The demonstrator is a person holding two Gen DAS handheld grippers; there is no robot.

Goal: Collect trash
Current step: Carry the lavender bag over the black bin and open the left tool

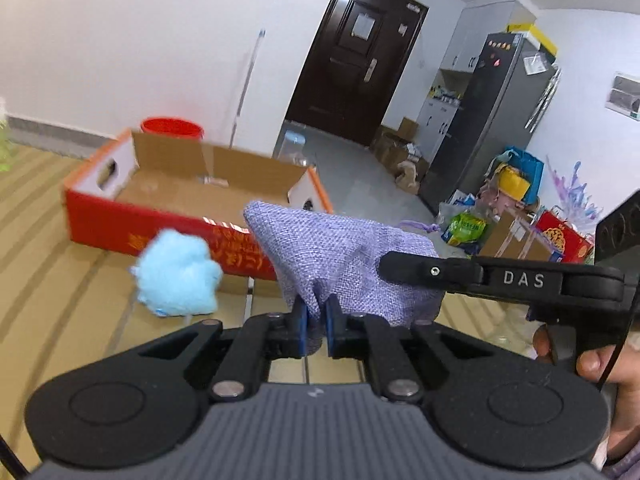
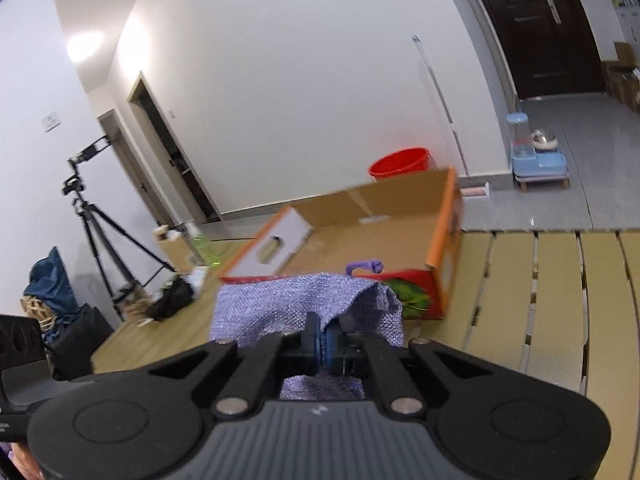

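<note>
We see a home room from two tools, one in each of a person's hands. The left tool (image 1: pixel 316 320) has its blue pads pressed together on a fold of a purple woven bag (image 1: pixel 340 256). The right tool (image 2: pixel 323 342) is clamped just as tightly on another edge of the same bag (image 2: pixel 280 308), so the bag hangs stretched between the two, raised off the floor (image 1: pixel 60 280). In the left view the right tool (image 1: pixel 400 266) reaches in from the right, its tip against the bag, with part of a hand (image 1: pixel 600 364) below it. A blue fluffy ball (image 1: pixel 176 276) shows just left of the bag, blurred; we cannot tell whether it rests on the floor. Just beyond the bag lies an open red box (image 1: pixel 160 232) with plain cardboard inside and white ends; it sits on a floor of pale wood and tan strips. A red bucket (image 1: pixel 172 126) stands behind the box against a white wall, with a thin white pole (image 1: pixel 246 84) leaning there. Farther back is a dark door (image 1: pixel 352 60), a tall dark fridge (image 1: pixel 488 120) and a heap of bags and cartons (image 1: pixel 512 216) on grey tile. In the right view a tripod (image 2: pixel 100 232) stands at the left, and a blue pet feeder (image 2: pixel 536 156) sits by the wall.
</note>
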